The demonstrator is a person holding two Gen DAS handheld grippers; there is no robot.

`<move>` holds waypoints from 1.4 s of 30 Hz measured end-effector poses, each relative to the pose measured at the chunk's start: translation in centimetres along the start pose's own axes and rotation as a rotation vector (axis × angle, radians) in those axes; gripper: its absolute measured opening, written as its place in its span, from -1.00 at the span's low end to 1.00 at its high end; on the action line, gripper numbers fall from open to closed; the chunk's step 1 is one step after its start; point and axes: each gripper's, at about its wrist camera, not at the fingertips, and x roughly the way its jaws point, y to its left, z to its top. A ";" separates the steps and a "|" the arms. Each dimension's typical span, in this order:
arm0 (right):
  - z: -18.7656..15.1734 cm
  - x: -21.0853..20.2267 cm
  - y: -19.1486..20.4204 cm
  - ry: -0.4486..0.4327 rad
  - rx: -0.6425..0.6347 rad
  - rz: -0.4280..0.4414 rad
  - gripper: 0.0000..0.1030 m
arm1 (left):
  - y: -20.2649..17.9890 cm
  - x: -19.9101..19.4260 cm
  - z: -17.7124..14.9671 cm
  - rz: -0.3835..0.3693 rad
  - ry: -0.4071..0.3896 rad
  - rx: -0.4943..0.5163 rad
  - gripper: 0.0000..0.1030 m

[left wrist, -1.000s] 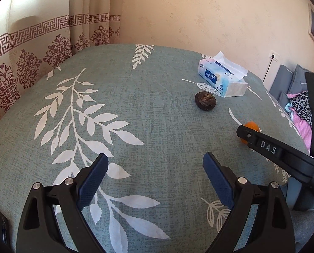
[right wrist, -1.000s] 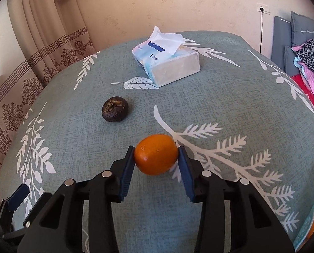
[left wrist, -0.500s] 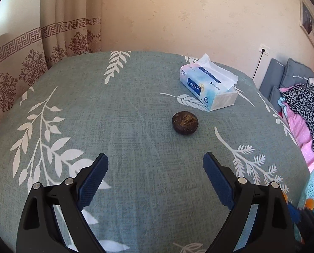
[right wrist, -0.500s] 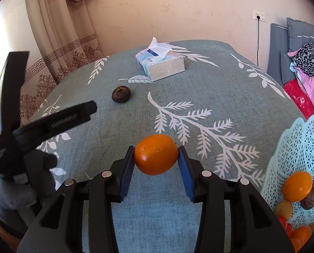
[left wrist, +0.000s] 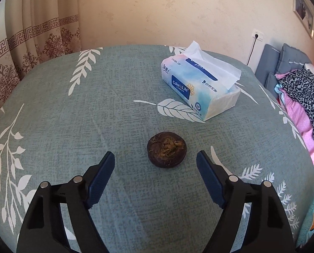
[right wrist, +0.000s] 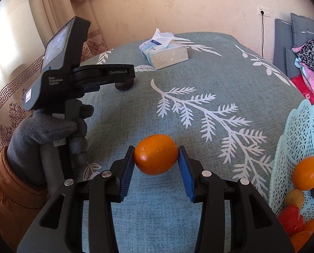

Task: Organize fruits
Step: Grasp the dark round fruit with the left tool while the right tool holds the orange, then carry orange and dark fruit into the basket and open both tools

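My right gripper (right wrist: 156, 155) is shut on an orange (right wrist: 156, 154) and holds it above the table, left of a pale green lattice basket (right wrist: 298, 139) that holds several fruits. A dark brown round fruit (left wrist: 166, 149) lies on the green leaf-print tablecloth (left wrist: 72, 126). My left gripper (left wrist: 155, 159) is open and empty, its jaws wide apart just in front of that fruit, one on each side. In the right wrist view the left gripper body (right wrist: 81, 78) hides most of the brown fruit (right wrist: 124, 85).
A tissue pack (left wrist: 199, 90) lies beyond the brown fruit, toward the back right. Curtains (left wrist: 30, 42) hang at the left and a wall stands behind. Clothes (left wrist: 304, 97) lie on a sofa past the table's right edge.
My left gripper has turned and moved up to the brown fruit, which now sits between its open jaws. My right gripper has carried the orange back toward the basket.
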 end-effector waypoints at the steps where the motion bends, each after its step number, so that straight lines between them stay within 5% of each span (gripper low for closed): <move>1: -0.1 0.1 0.1 0.000 -0.003 0.000 -0.17 | -0.1 0.3 0.1 -0.004 0.003 0.001 0.48; 10: 0.0 0.6 0.0 0.008 0.001 -0.007 -0.18 | -0.4 1.3 -0.3 -0.058 0.025 0.008 -0.18; 32: -0.5 -2.8 0.3 -0.062 0.003 -0.004 -0.17 | 0.1 -9.1 -6.0 -0.131 -0.061 -0.023 -0.29; 42: -1.4 -4.8 -0.3 -0.063 0.005 0.000 -0.17 | 1.7 -8.7 -7.3 -0.108 -0.027 -0.059 -0.25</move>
